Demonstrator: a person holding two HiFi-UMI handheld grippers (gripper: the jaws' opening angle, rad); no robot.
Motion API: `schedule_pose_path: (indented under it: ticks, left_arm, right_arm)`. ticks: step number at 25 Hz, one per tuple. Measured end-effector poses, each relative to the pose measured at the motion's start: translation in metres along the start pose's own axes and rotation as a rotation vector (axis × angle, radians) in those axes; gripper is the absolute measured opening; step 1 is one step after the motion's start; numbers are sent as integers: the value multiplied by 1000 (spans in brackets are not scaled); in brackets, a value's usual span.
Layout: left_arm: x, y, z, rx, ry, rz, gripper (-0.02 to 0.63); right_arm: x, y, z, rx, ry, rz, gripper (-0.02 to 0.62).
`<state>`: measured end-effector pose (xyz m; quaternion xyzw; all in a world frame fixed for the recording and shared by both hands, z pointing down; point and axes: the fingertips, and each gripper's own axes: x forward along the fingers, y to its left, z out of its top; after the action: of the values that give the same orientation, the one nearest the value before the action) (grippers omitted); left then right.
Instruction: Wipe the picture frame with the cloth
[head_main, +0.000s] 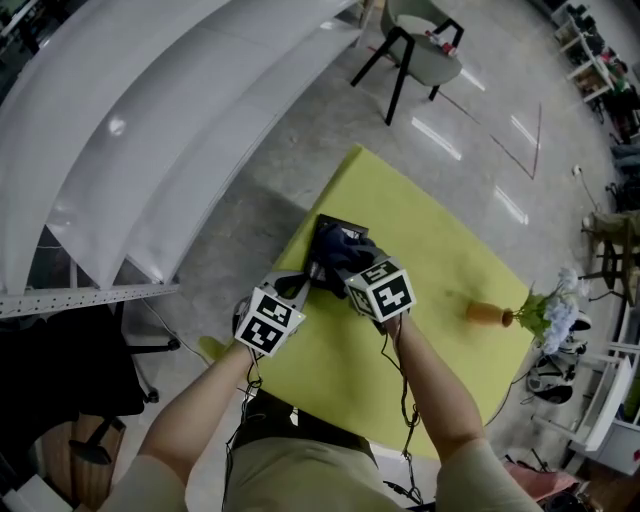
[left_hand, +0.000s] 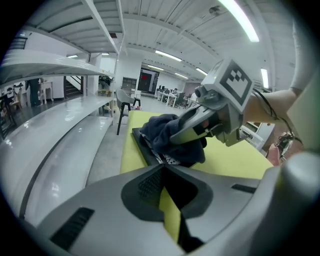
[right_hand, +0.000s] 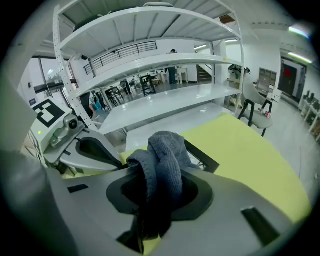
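Pinching the left claw together on the near edge of the picture frame, judging by the tips meeting right at that edge with only a sliver of yellow showing between them; probably bracing the frame flat against the yellow table to stop any sliding under the rubbing. Working with the frame lying flat near the table's left edge, close in front of the body, with most of its face under fabric. Pressing a bunched dark blue cloth down onto that face, with the right claw clamped firmly on a fold and the loose bulk spilling out ahead of the tips, likely to put a soft pad against the frame and hold hard plastic off it. Holding the right claw close beside the left one, nearly touching. Ignoring a small brown vase of flowers well apart to the right, outside the wiping path.
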<state>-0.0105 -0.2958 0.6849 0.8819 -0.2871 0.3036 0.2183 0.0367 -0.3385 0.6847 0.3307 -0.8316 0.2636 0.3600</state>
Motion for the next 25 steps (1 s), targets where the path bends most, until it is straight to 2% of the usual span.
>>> schedule_pose_path:
  ticks: [3,9,15,19,22,25]
  left_arm:
    - [0,0,1,-4,-5,-3,8]
    - [0,1,0,-17,-7,13,6]
    - [-25,3,-3,-83,-57,40,7]
    - [-40,3,-1,-91,-73,57,6]
    - [-44,5,-3,-93,-64,59,6]
    - [-34,6,-9,-90,-43,53,7]
  right_arm:
    - [-16,-16,-12,-48,34,-64,109]
    - [-48,-29,-9,-3,10,-128,101]
    - [-53,19,29,56,-131,-9,101]
    - [-24,46,29,50,-108,40,101]
    - [-1,55,20,56,-65,37,101]
    - [9,54,13,108,-79,30,103]
